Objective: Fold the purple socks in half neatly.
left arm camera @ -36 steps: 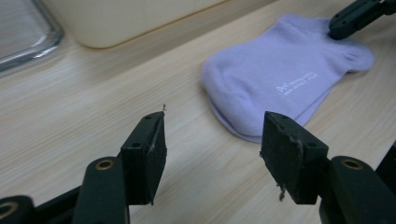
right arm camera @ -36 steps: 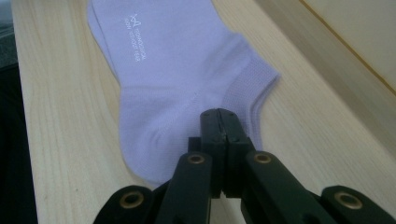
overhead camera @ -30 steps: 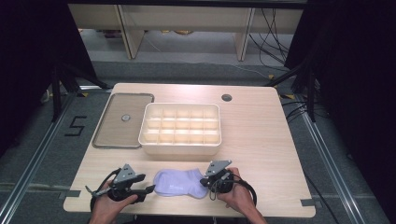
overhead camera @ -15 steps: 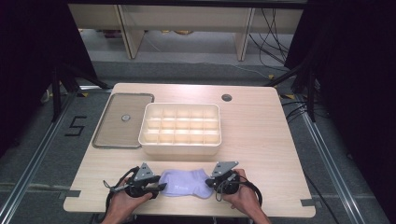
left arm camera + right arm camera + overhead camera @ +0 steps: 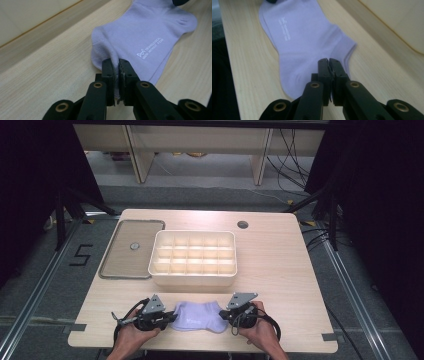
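Holding one lilac sock point(image 5: 198, 316) flat on the counter point(image 5: 280, 270), near edge, just in front of the compartment tray point(image 5: 193, 257); lid point(image 5: 132, 248) lies left of the tray. We have the L gripper point(image 5: 117, 65) w/ jaws just closed, now pinched on a ridge of fabric at the sock's left end. R gripper point(image 5: 328, 65): jaws shut on the opposite end's edge. Long axis runs left-right, straight between the two grippers, so each hand sits at its own end, neither nearer. Our read: next move likely a lift or fold along that axis; the tray lies directly beyond.
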Tool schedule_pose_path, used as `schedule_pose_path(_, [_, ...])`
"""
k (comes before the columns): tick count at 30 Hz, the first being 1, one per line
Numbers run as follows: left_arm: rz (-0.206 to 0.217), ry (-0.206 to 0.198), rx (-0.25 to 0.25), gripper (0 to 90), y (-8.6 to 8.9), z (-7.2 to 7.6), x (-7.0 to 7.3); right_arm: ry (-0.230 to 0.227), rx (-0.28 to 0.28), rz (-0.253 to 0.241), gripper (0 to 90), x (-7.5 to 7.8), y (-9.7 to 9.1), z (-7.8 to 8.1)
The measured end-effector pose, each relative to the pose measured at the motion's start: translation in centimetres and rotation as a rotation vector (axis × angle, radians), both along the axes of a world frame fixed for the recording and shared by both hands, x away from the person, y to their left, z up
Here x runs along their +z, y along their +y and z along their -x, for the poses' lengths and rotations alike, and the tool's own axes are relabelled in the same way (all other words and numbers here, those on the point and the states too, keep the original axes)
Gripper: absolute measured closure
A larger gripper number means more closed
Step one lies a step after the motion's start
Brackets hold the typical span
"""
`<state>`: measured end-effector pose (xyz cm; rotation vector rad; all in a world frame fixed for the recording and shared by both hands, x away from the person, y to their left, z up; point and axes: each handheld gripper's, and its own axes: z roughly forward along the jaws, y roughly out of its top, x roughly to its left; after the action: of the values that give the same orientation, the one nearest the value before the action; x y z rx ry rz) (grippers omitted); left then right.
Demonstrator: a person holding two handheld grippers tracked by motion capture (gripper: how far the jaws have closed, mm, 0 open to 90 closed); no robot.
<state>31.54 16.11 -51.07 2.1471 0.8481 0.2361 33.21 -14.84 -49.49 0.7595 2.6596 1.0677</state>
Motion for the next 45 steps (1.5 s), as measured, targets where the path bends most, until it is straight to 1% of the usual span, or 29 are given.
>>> schedule_pose_path(2, [-0.005, -0.015, -0.017, 83.4, 0.2, 0.1, 0.3, -0.010, 0.021, -0.011, 89.2, 0.2, 0.2, 0.0])
schedule_pose_path(4, [-0.003, -0.022, -0.022, 83.4, 0.6, 0.4, 1.0, -0.023, 0.047, -0.029, 90.0, 0.8, 1.6, 0.4])
schedule_pose_path(5, [-0.003, -0.022, -0.022, 83.4, 0.6, 0.4, 1.0, -0.023, 0.047, -0.029, 90.0, 0.8, 1.6, 0.4])
schedule_pose_path(6, [0.005, -0.026, -0.028, 83.4, 0.9, 0.7, 1.3, -0.020, 0.081, -0.038, 90.0, 0.8, 2.9, 0.5])
schedule_pose_path(7, [0.005, -0.026, -0.028, 83.4, 0.9, 0.7, 1.3, -0.020, 0.081, -0.038, 90.0, 0.8, 2.9, 0.5])
schedule_pose_path(8, [0.018, -0.029, -0.037, 83.4, 0.9, 0.7, 1.4, -0.030, 0.116, -0.025, 90.0, 0.7, 4.2, 0.5])
schedule_pose_path(10, [0.029, -0.021, -0.024, 83.4, 1.0, 0.9, 1.5, -0.030, 0.126, -0.010, 90.0, 0.6, 4.8, 0.5])
schedule_pose_path(11, [0.027, -0.013, -0.015, 83.4, 1.1, 1.0, 1.6, -0.023, 0.159, 0.024, 90.0, 0.3, 6.0, 0.5])
schedule_pose_path(13, [0.029, -0.021, -0.031, 83.4, 1.2, 1.0, 1.9, -0.021, 0.175, 0.034, 90.0, 0.0, 6.5, 0.5])
schedule_pose_path(14, [0.043, -0.029, -0.021, 83.4, 1.2, 1.0, 2.0, -0.007, 0.190, 0.064, 90.0, -0.6, 7.5, 0.4])
schedule_pose_path(19, [0.074, -0.039, -0.044, 83.5, 1.3, 1.3, 2.8, -0.003, 0.217, 0.072, 90.0, -1.0, 9.2, 0.4])
schedule_pose_path(21, [0.105, -0.040, -0.039, 83.5, 1.4, 1.4, 3.1, 0.007, 0.220, 0.054, 90.0, -1.1, 9.9, 0.4])
schedule_pose_path(22, [0.108, -0.045, -0.031, 83.5, 1.4, 1.5, 3.3, 0.008, 0.220, 0.056, 90.0, -1.1, 10.1, 0.4])
schedule_pose_path(23, [0.089, -0.051, -0.036, 83.4, 1.6, 1.6, 3.5, 0.010, 0.222, 0.053, 90.0, -1.1, 10.4, 0.4])
schedule_pose_path(24, [0.107, -0.046, -0.029, 83.4, 1.7, 1.7, 3.8, 0.003, 0.238, 0.059, 90.0, -1.1, 10.7, 0.4])
schedule_pose_path(25, [0.111, -0.059, -0.047, 83.4, 1.8, 1.6, 3.9, 0.003, 0.243, 0.055, 90.0, -1.1, 11.1, 0.6])
schedule_pose_path(27, [0.109, -0.044, -0.037, 83.4, 1.8, 1.9, 4.2, -0.009, 0.272, 0.059, 90.0, -1.1, 11.7, 0.5])
schedule_pose_path(29, [0.097, -0.050, -0.044, 83.3, 1.8, 1.9, 4.1, -0.008, 0.269, 0.055, 90.0, -1.0, 11.7, 0.5])
schedule_pose_path(30, [0.098, -0.046, -0.052, 83.2, 1.7, 1.9, 4.0, -0.033, 0.260, 0.047, 90.0, -0.6, 11.5, 0.3])
schedule_pose_path(31, [0.096, -0.049, -0.058, 83.2, 1.7, 1.8, 4.0, -0.016, 0.232, 0.029, 90.0, -0.3, 11.3, 0.2])
schedule_pose_path(34, [0.114, -0.037, -0.049, 83.2, 1.6, 1.8, 4.0, -0.057, 0.189, 0.059, 90.0, 0.1, 11.1, -1.3])
schedule_pose_path(35, [0.098, -0.036, -0.049, 83.2, 1.7, 1.8, 4.0, -0.046, 0.172, 0.069, 90.0, -0.1, 11.2, -1.6])
schedule_pose_path(37, [0.104, -0.035, -0.047, 83.1, 1.6, 1.8, 4.0, -0.047, 0.172, 0.083, 90.0, -0.5, 11.5, -2.0])
schedule_pose_path(38, [0.110, -0.034, -0.046, 83.1, 1.6, 1.8, 4.1, -0.002, 0.133, 0.085, 90.0, -0.8, 11.7, -1.9])
schedule_pose_path(40, [0.103, -0.043, -0.059, 83.1, 1.8, 1.7, 4.2, 0.003, 0.159, 0.052, 90.0, -1.2, 12.4, -2.3])
schedule_pose_path(42, [0.124, -0.042, -0.043, 83.2, 1.8, 1.8, 4.4, -0.017, 0.183, 0.060, 90.0, -1.1, 12.6, -2.4])
schedule_pose_path(43, [0.110, -0.047, -0.056, 83.1, 1.9, 1.6, 4.5, -0.010, 0.185, 0.044, 90.0, -1.3, 13.0, -2.4])
schedule_pose_path(44, [0.127, -0.040, -0.034, 83.1, 1.8, 1.8, 4.5, 0.014, 0.183, 0.027, 90.0, -1.3, 13.2, -2.2])
schedule_pose_path(45, [0.127, -0.049, -0.037, 83.1, 1.9, 1.8, 4.5, 0.000, 0.201, 0.035, 90.0, -1.3, 13.5, -2.2])
